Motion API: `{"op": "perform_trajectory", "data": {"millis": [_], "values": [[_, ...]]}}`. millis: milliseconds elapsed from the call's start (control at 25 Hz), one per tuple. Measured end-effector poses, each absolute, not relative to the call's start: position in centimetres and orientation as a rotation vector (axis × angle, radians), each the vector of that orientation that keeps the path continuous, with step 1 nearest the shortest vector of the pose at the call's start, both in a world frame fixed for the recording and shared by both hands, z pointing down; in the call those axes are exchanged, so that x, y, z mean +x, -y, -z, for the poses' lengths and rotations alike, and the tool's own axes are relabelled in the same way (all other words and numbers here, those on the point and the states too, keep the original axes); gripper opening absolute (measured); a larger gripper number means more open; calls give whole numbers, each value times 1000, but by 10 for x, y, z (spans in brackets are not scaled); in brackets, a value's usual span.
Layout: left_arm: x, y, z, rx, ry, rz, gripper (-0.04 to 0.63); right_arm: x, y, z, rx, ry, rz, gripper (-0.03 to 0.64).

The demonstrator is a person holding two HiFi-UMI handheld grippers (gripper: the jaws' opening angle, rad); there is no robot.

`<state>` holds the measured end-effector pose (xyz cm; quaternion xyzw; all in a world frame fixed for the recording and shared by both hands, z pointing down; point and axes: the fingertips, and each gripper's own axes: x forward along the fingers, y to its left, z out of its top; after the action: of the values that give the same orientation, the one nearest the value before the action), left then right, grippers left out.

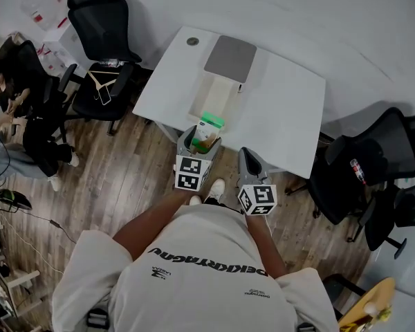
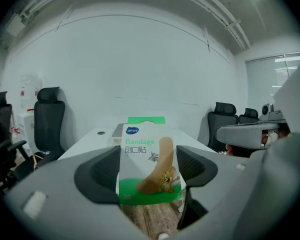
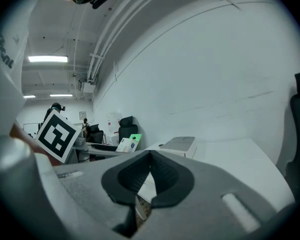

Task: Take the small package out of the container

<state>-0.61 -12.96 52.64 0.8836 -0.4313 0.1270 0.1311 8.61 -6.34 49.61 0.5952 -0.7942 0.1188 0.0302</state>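
Likely light and floppy, the flat green-and-white bandage package [image 2: 146, 149] is pinched edgewise by the left tool [image 2: 149, 176]; the right tool [image 3: 148, 179] has its jaws together.

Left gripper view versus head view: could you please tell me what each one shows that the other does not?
Only the left gripper view: the bandage package's printed front with its cartoon figure, and the left gripper's dark pads pressing its side edges. Only the head view: the open white container's inside, the left gripper's marker cube, and the person's shirt. Both: the package held clear of the container, and the white table.
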Motion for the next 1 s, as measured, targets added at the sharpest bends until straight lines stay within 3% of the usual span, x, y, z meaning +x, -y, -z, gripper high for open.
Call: {"op": "perform_trajectory", "data": {"millis": [1000], "values": [[-20,104,-505,2615,1303,-270,357,86,64,-494,1818,2454,-342,-3]]}}
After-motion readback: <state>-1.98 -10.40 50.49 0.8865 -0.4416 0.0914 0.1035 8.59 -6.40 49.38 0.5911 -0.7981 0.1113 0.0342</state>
